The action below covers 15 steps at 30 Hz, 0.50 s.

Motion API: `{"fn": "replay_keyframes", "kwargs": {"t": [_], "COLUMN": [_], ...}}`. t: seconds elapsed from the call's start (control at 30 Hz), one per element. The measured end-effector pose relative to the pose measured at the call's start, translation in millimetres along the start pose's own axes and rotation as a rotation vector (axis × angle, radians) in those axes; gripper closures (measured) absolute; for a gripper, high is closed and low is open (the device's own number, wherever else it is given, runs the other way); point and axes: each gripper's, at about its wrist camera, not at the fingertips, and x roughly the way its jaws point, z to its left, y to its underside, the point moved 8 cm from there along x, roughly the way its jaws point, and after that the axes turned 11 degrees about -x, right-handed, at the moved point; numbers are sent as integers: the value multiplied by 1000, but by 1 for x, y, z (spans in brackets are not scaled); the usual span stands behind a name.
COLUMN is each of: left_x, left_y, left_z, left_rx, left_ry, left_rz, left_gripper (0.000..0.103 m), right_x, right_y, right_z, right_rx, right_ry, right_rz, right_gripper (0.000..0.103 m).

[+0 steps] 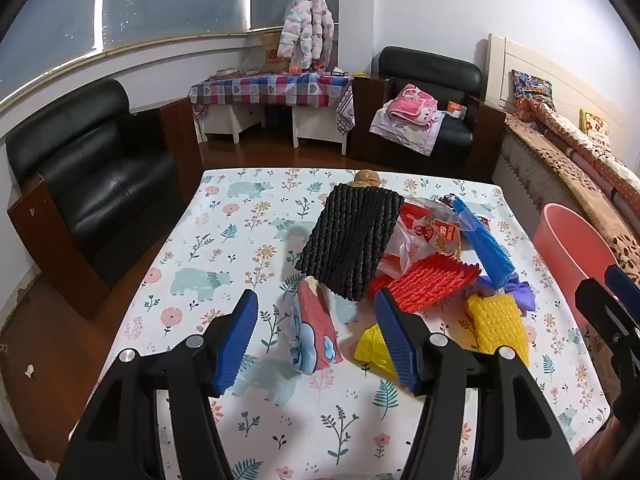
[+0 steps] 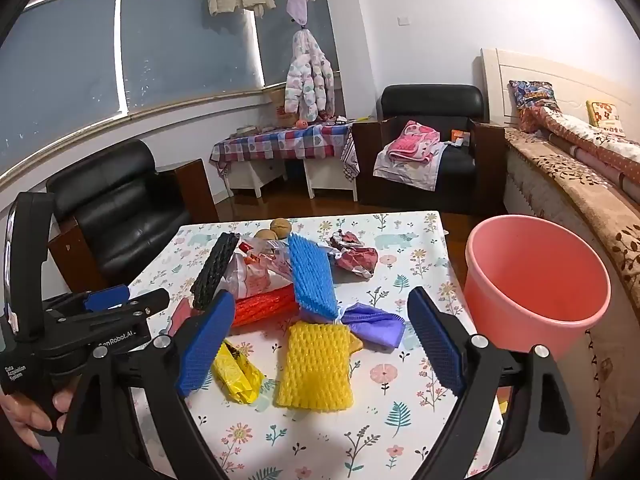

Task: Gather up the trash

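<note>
We hold both grippers, left gripper [image 1: 316, 336] and right gripper [image 2: 320, 340], jaws spread, empty, over trash on the worktop [image 2: 400, 400], pink bucket [image 2: 536, 280] alongside

Black armchairs [image 1: 92, 168] (one clothes-strewn), bed [image 2: 568, 168]

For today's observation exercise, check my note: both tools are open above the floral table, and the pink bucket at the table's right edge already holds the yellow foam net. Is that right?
Not quite. The pink bucket looks empty; the right wrist view shows the yellow foam net lying on the table, between the open right tool's fingers. The left tool is open too.
</note>
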Motion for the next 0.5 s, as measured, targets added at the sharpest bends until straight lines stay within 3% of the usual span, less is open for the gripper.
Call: {"fn": "replay_keyframes", "kwargs": {"t": [0.5], "left_x": [0], "left_y": [0], "left_z": [0], "left_rx": [-4], "left_ry": [3], "left_rz": [6], "left_gripper": [42], "right_x": [1], "right_y": [-3], "right_z": [-5], "right_rx": [6], "right_ry": [22], "right_rz": [-7], "right_gripper": [15]}}
